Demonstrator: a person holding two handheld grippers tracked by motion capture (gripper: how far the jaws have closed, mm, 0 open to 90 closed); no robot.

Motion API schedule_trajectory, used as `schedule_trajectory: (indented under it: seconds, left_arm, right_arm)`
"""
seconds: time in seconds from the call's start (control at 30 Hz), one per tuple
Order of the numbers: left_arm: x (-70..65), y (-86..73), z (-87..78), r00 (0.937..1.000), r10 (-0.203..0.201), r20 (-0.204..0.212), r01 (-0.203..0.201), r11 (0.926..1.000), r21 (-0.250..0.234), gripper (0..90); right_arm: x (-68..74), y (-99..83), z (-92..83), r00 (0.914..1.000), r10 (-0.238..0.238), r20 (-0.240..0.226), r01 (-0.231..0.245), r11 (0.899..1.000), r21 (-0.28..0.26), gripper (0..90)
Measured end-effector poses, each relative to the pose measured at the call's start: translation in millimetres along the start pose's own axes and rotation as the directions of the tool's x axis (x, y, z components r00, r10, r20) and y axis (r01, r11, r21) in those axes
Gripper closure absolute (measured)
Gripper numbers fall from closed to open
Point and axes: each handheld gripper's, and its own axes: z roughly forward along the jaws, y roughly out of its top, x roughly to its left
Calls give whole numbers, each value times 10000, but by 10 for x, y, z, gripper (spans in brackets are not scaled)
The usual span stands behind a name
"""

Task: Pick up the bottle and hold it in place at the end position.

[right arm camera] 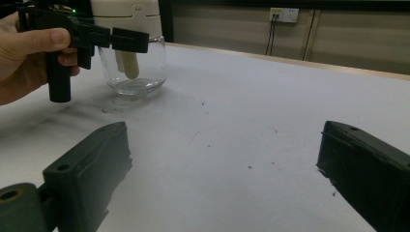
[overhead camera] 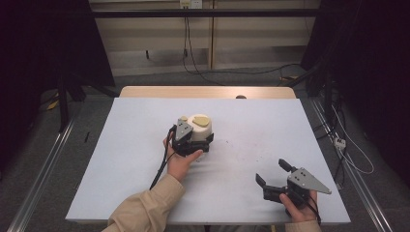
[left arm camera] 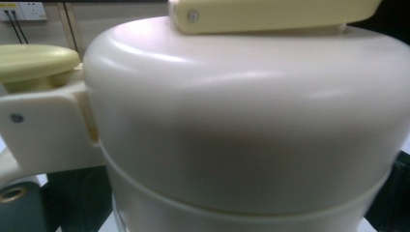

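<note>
Two handheld tongs work over a pale grey table (overhead camera: 121, 159) in the high view: the left tongs (overhead camera: 199, 143), near the centre of the frame, are clamped around a cream-lidded glass jar (overhead camera: 200, 128) standing upright at mid-table, while the right tongs (overhead camera: 271, 175), at the lower right of the frame, rest well apart from it with jaws spread wide and holding nothing. In the left gripper view the jar's cream lid (left arm camera: 241, 121) fills the frame, a yellow lever (left arm camera: 275, 12) across its top. The right gripper view shows the jar's clear glass base (right arm camera: 138, 72) at upper left, gripped by the other tongs.
</note>
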Motion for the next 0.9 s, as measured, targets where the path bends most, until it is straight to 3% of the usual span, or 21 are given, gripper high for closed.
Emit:
schedule_trajectory:
  seconds: [0.9]
  left_arm:
    - [-79,-29,133,9998,-9,213,7,9999,130,52]
  right_arm:
    - [-1,-2,18,10000,3,-60,-3,10000,33,39]
